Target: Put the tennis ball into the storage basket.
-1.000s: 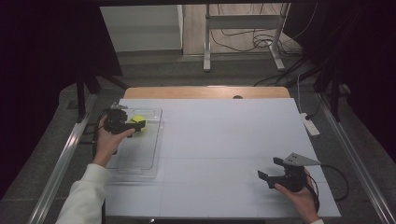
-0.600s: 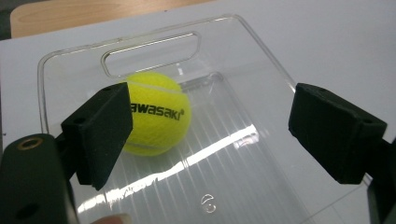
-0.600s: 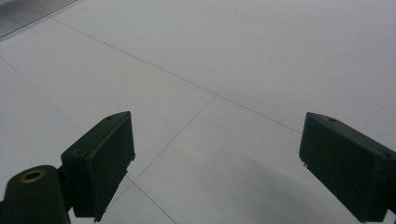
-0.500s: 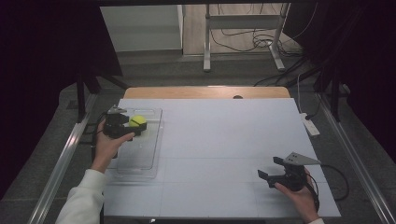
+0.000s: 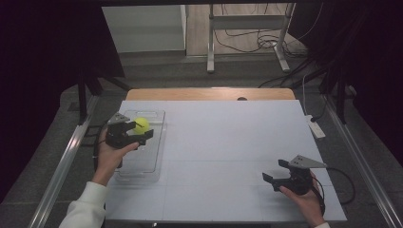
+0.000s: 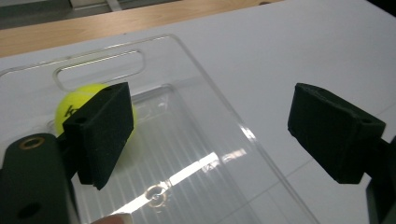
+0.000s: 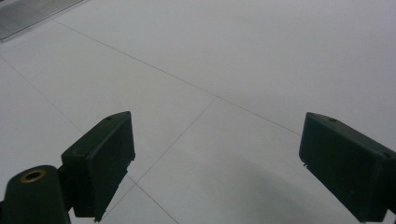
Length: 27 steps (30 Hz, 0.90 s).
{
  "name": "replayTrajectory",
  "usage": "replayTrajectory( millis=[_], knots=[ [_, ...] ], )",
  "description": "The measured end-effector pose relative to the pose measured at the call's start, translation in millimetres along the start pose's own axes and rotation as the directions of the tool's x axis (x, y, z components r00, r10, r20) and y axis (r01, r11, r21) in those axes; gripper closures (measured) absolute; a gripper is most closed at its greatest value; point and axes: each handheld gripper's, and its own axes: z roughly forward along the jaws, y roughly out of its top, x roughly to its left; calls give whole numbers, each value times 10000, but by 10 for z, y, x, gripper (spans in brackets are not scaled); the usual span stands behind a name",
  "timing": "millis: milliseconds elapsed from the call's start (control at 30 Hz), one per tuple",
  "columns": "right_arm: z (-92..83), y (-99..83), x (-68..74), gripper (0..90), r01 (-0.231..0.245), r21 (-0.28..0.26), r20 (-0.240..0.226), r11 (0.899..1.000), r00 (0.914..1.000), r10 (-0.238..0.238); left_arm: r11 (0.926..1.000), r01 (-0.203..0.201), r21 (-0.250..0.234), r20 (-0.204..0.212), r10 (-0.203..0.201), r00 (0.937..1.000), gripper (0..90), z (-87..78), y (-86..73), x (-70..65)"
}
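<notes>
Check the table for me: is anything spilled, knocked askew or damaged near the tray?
Nothing stands out. The yellow tennis ball sits inside the clear tray at its far end, the tray lies flat and square on the white table, and both the left gripper and right gripper are open and empty.

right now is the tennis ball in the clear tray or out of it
In. The tennis ball lies inside the clear tray, at its handle end; the left gripper stands open beside it, not gripping.
</notes>
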Motion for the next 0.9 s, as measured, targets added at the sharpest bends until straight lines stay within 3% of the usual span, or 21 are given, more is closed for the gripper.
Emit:
replayTrajectory(
  millis=[100, 467, 900],
  knots=[
    [-8, -1, 8, 104, 31, 26, 10, 10000, 10000, -31, 9997, 10, -249, 367, -1, 9993, 156, -67, -40, -67],
    [-2, -2, 13, 103, 75, 43, 22, 10000, 10000, -75, 9981, -450, -412, 991, 489, 9939, 158, -147, -254, -287],
    [-18, 7, 23, 102, 20, -92, -137, 10000, 9999, -21, 9980, -332, -538, 953, 382, 9947, 158, -205, -612, -418]
  ],
)
